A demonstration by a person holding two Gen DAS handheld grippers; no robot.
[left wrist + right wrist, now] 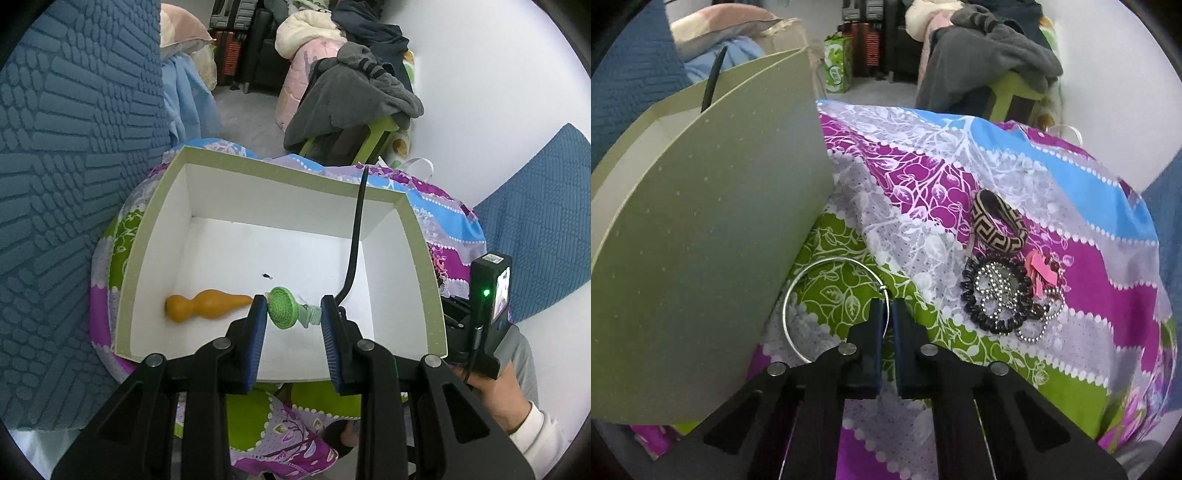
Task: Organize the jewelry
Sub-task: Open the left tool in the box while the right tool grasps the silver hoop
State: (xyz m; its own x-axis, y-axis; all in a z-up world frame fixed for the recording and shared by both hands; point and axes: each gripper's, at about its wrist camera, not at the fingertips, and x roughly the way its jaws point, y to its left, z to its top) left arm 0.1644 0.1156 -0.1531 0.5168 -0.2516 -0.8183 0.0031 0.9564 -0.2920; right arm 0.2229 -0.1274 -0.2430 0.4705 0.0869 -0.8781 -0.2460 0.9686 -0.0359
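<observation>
The jewelry is split between the green box on the left and the patterned cloth to its right, which covers whatever carries it all. Inside the box, on its white floor, lie an orange gourd-shaped piece, smooth and waxy, and just right of it a green disc ornament with a dimpled face and a pale stub; a long black strip leans against the far right wall. My left tongs hang apart over the disc, one blue ribbed pad on each side, gripping nothing.

Outside the box's matte right wall lies a thin silver hoop, hard and springy. My right tongs are closed down on its wire near the clasp. I judge the step in hand is carrying this hoop into the box: I should lift it straight, keep the pinch firm because thin round wire twists easily, and clear the tall cardboard wall before lowering.

Farther right sit a woven black-and-tan band, a black coiled hair tie, silver ball chains and pink tassels, tangled together; these look soft and likely to snag.
</observation>
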